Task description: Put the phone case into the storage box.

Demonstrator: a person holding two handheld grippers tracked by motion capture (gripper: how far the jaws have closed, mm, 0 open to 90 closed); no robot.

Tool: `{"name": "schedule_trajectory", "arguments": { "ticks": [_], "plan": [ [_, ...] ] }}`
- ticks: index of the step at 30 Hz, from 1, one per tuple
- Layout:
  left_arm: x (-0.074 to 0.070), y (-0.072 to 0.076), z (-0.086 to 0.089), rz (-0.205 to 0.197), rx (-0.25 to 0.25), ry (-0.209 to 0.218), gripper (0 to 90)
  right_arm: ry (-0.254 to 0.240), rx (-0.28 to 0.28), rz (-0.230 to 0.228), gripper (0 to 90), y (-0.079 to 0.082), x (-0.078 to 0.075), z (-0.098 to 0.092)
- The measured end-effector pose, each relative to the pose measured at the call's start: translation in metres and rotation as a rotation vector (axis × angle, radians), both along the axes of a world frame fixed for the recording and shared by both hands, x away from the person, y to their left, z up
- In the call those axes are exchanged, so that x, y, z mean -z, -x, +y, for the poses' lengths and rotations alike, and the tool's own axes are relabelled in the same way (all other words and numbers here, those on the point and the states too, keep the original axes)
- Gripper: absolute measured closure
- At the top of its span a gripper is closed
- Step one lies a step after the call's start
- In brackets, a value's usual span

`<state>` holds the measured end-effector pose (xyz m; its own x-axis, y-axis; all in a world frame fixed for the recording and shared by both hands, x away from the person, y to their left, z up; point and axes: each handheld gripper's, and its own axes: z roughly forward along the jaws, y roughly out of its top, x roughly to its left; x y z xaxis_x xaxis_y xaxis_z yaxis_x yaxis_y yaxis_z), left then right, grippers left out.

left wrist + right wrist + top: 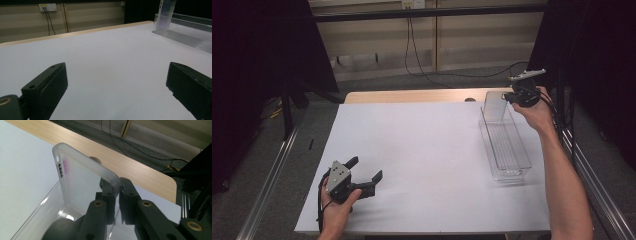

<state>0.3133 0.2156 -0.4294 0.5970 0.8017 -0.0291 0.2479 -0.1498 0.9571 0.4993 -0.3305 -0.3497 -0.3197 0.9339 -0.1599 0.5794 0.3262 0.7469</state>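
Observation:
A translucent frosted phone case (495,106) stands upright at the far end of a long clear plastic tray (508,155) on the right side of the table. My right gripper (513,97) is shut on the case's top corner. In the right gripper view the two jaws (118,188) pinch the case's (82,173) rim above the tray (42,207). My left gripper (366,168) rests open near the front left of the white sheet, nothing between its fingers (47,87). From the left gripper view the tray (190,37) and case (167,11) lie far off at the right.
A white sheet (427,145) covers the wooden table (412,95). Black cables (422,65) run over the floor from a wall socket (413,4). Dark curtains hang at both sides, and metal rails (592,175) flank the table.

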Motion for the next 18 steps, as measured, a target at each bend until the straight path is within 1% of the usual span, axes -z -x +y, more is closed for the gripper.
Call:
{"name": "schedule_trajectory", "arguments": {
  "ticks": [2, 6, 8, 9, 14, 18],
  "plan": [
    [0.0004, 0.0002, -0.0012, 0.004, -0.002, 0.008, 3.7, -0.007, 0.002, -0.002, 83.5, -0.0015, 0.0006, -0.0010],
    [0.0006, 0.0001, -0.0009, 0.005, -0.001, 0.009, 3.8, -0.029, 0.007, -0.001, 83.4, -0.0035, 0.0021, -0.0047],
    [0.0008, -0.0002, -0.0009, 0.006, -0.004, 0.008, 3.8, -0.038, 0.006, 0.001, 83.4, -0.0038, 0.0021, -0.0059],
    [0.0006, -0.0005, -0.0005, 0.003, -0.001, 0.000, 3.8, -0.041, 0.005, 0.002, 83.3, -0.0039, 0.0021, -0.0061],
    [0.0009, -0.0005, -0.0017, 0.005, 0.005, 0.000, 3.8, -0.062, 0.000, 0.007, 83.2, -0.0061, 0.0025, -0.0091],
    [0.0010, -0.0008, -0.0012, 0.004, 0.003, -0.002, 3.8, -0.068, 0.005, 0.001, 83.2, -0.0079, 0.0032, -0.0088]
  ]
}}
